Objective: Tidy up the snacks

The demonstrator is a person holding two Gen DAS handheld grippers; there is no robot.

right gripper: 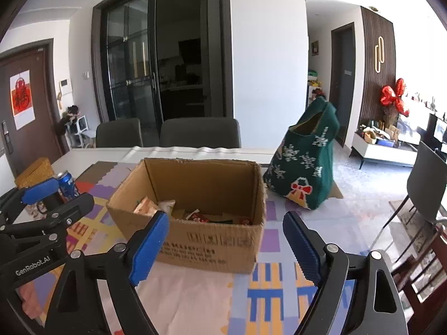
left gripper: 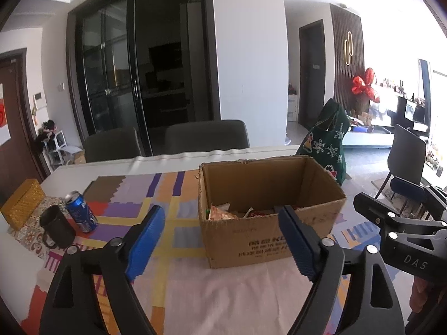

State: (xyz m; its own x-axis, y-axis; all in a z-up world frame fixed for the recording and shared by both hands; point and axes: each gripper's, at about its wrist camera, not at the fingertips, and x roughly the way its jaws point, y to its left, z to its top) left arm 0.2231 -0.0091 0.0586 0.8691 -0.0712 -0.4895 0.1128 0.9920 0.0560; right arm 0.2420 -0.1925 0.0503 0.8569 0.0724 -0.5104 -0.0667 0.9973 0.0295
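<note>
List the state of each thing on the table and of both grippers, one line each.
cardboard box: open at the top, snack packets inside.
snack packets: lying loose on the box floor.
blue can: upright, leaning in the fisheye view.
black mug: upright, beside the can.
green knitted bag: standing, mouth open.
left gripper: open, empty.
right gripper: open, empty.

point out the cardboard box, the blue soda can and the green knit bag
cardboard box (right gripper: 212,247), right wrist view, printed front wall
blue soda can (left gripper: 81,212), left wrist view, side of its body
green knit bag (right gripper: 307,173), right wrist view, snowflake-patterned front
</note>
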